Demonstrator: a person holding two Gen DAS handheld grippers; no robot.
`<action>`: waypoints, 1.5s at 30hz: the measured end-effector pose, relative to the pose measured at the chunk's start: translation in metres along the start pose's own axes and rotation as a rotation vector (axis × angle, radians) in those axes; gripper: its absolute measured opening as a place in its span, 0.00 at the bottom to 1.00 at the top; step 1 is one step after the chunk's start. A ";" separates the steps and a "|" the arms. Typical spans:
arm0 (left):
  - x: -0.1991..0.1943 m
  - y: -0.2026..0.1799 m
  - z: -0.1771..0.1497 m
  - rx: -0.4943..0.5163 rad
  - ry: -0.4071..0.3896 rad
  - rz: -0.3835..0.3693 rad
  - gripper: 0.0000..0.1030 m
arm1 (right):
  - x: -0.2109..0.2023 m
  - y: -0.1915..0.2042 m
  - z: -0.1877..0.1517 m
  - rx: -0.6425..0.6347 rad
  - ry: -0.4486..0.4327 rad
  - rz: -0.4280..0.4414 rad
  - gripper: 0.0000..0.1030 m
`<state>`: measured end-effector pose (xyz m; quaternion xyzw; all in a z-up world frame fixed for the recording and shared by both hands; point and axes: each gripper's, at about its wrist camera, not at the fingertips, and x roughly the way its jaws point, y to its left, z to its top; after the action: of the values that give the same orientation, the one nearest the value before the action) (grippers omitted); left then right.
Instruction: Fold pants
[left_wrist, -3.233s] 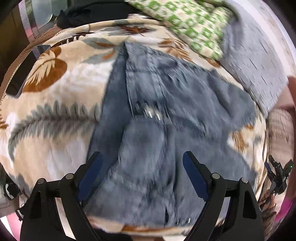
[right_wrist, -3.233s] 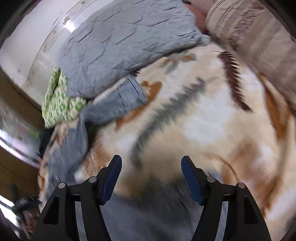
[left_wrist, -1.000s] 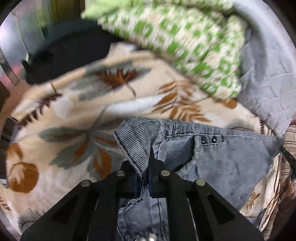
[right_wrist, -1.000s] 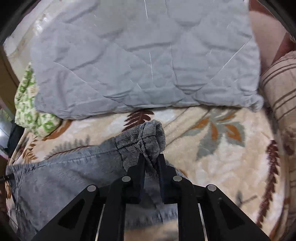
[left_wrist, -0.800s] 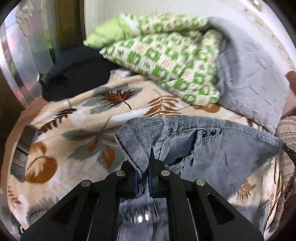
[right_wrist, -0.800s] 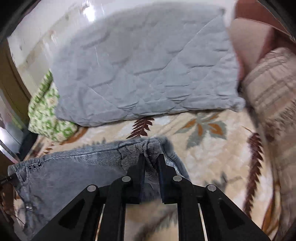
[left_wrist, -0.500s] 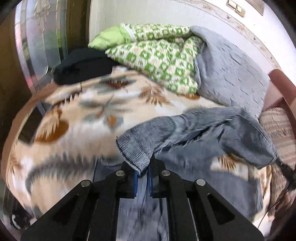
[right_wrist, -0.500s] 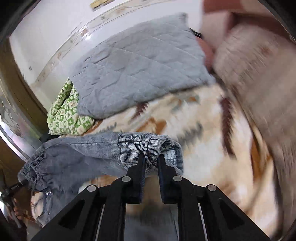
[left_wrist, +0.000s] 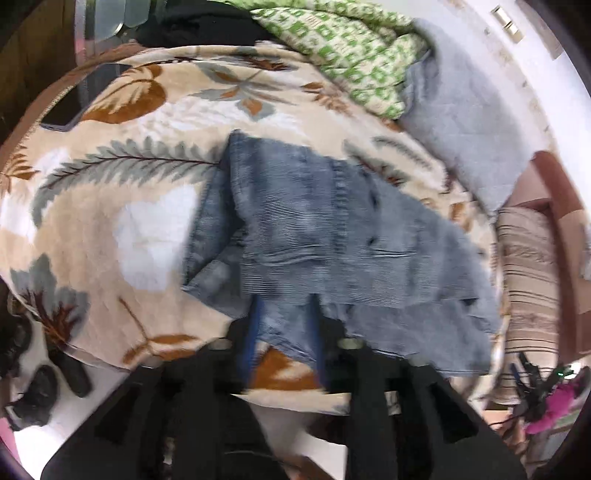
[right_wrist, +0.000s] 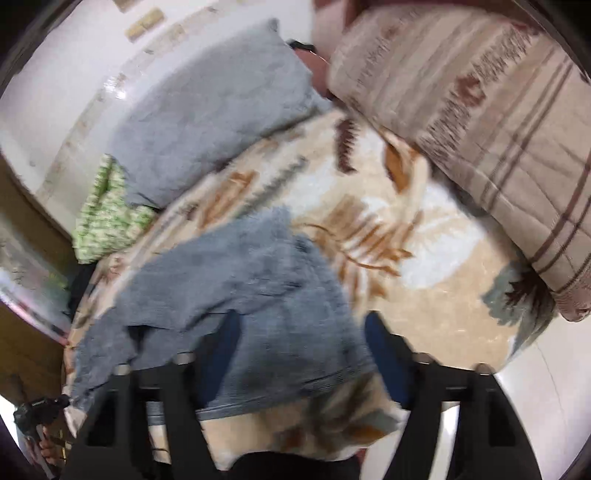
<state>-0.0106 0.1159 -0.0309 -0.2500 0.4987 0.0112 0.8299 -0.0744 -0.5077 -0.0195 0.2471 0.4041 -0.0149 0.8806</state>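
grey-blue pants lie doubled over on a leaf-print blanket.
left gripper hangs part open over their near edge; right gripper gapes wide above them.

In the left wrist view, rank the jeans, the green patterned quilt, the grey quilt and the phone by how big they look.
1. jeans, nearest the camera
2. grey quilt and green patterned quilt, too alike to rank
3. phone

A bed covered by a cream fleece blanket printed with brown and grey leaves carries folded blue-grey corduroy pants at centre, a grey quilted pillow at two o'clock, a green-checked quilt at twelve, and a dark phone at ten.
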 end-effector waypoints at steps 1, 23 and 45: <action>0.000 -0.004 0.000 -0.005 -0.004 -0.029 0.63 | 0.001 0.014 -0.001 -0.016 0.007 0.038 0.77; 0.094 -0.007 0.028 -0.204 0.186 -0.213 0.70 | 0.191 0.162 -0.030 0.227 0.314 0.442 0.77; 0.045 0.051 -0.004 -0.217 0.081 -0.092 0.10 | 0.132 0.147 -0.118 0.071 0.477 0.512 0.08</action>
<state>-0.0051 0.1482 -0.0910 -0.3612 0.5155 0.0169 0.7769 -0.0361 -0.3033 -0.1174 0.3673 0.5229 0.2504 0.7273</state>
